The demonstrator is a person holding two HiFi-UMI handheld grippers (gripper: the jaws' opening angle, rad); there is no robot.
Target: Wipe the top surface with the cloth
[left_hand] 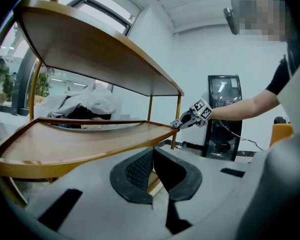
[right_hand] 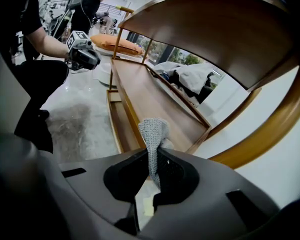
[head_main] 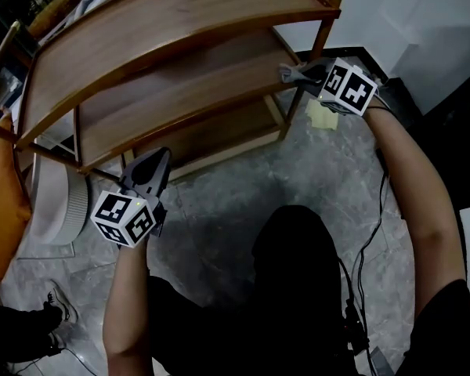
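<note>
A wooden shelf unit with three curved boards fills the head view; its top surface point(head_main: 180, 14) is bare wood. My right gripper point(head_main: 298, 73) is shut on a grey knit cloth point(right_hand: 152, 134), which sticks up from between the jaws. It holds the cloth point(head_main: 288, 72) at the right end of the middle shelf point(head_main: 196, 92), below the top board. My left gripper point(head_main: 153, 163) hangs in front of the shelf's left part, over the floor. Its jaws are shut with nothing in them point(left_hand: 152, 156). The left gripper view shows the right gripper point(left_hand: 182, 123) at the shelf's corner post.
A white round object point(head_main: 55, 202) and an orange cushion point(head_main: 0, 194) lie left of the shelf. A yellow note point(head_main: 321, 116) sits on the grey floor by the right post. Cables point(head_main: 376, 233) run along the right. Clothes point(left_hand: 87, 104) are piled behind the shelf. A black cabinet point(left_hand: 222, 116) stands beyond.
</note>
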